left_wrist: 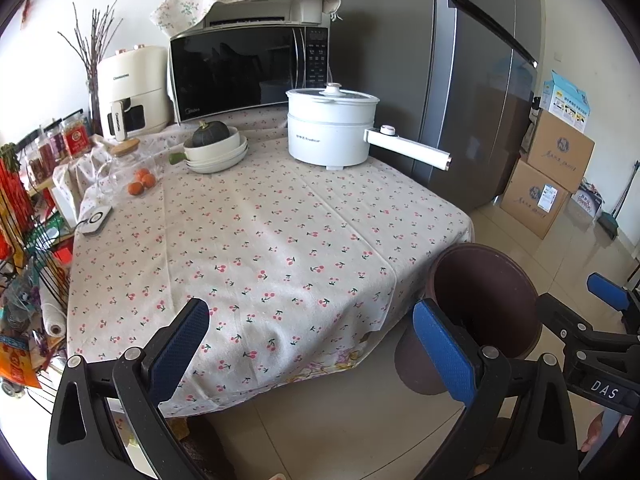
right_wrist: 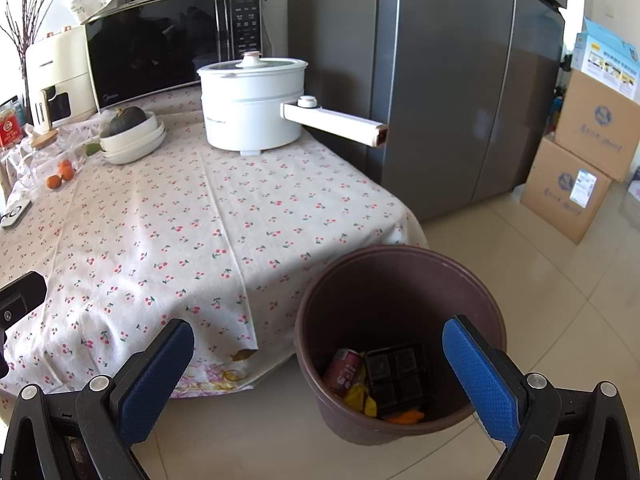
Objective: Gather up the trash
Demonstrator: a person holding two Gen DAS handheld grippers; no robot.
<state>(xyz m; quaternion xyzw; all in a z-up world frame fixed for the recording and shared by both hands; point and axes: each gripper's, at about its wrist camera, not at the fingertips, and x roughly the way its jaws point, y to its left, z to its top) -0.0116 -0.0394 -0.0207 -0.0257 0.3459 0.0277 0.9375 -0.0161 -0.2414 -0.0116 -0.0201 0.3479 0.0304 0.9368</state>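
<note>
Both grippers were wide open and held nothing. The left gripper (left_wrist: 312,344) hung over the near edge of the table (left_wrist: 280,240). The right gripper (right_wrist: 320,364) hung over the brown bin (right_wrist: 400,272), which stood on the floor just right of the table. In the bin lay a red can (right_wrist: 343,368), a black tray (right_wrist: 398,376) and yellow and orange scraps (right_wrist: 360,398). Far back on the table stood a white pot (left_wrist: 330,128).

Bright daylight fills both fisheye views, coming from the left. The cherry-print tablecloth (left_wrist: 260,240) is evenly lit, with soft shadows right of the white electric pot (left_wrist: 330,128). The glossy beige floor tiles (right_wrist: 560,272) show glare. Edges curve strongly, corners vignette black; focus stays sharp.
</note>
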